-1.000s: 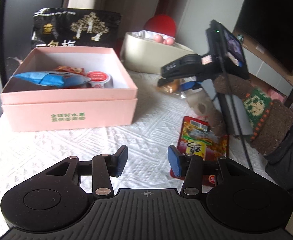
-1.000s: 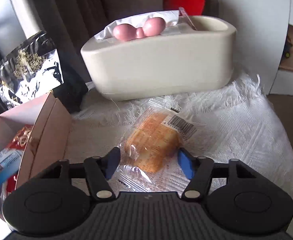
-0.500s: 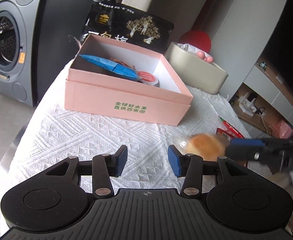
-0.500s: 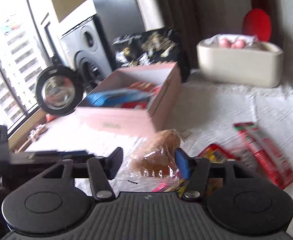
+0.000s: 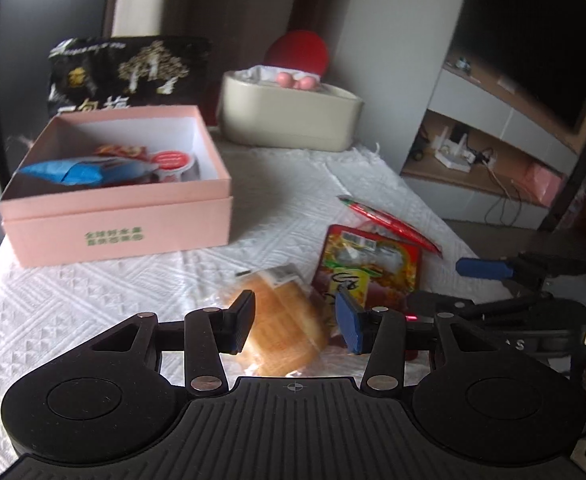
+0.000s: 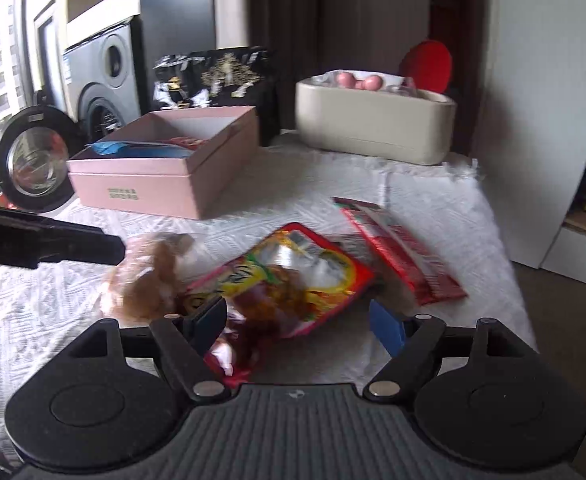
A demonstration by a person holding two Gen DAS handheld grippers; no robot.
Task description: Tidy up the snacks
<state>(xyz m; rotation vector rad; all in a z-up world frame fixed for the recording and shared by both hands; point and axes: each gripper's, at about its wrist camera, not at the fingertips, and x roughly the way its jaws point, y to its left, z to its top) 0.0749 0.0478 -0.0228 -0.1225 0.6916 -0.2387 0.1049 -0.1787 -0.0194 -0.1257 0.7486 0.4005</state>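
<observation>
1. Half a second ago the right gripper [image 6: 297, 322] carried the wrapped bun [image 5: 281, 320] between its fingers; now its jaws stand wide open with nothing in them, and the bun lies on the white cloth [image 5: 93, 292]. Going by this, the bun has just been let go near the front of the table.

2. A second ago the bun lay far back, beside the cream tub [image 5: 289, 120]; it now sits near the pink box [image 5: 117, 216], just beside the red snack pouch [image 5: 369, 268].

3. The left gripper [image 5: 293, 322] has its jaws open on either side of the bun, not yet touching it as far as can be seen. This reads as a handover: the left side looks placed to take the bun next and move it to the box.

4. The bun is round and golden-brown, sealed in a clear crinkly wrapper with a white barcode label at its far end. It looks soft, so a light squeeze should do.

5. The pink box is open and already holds a blue packet [image 5: 73, 170] and a small red-lidded cup [image 5: 172, 160]. A long red stick pack [image 6: 397, 240] lies on the cloth beyond the pouch, still to be put away.
</observation>
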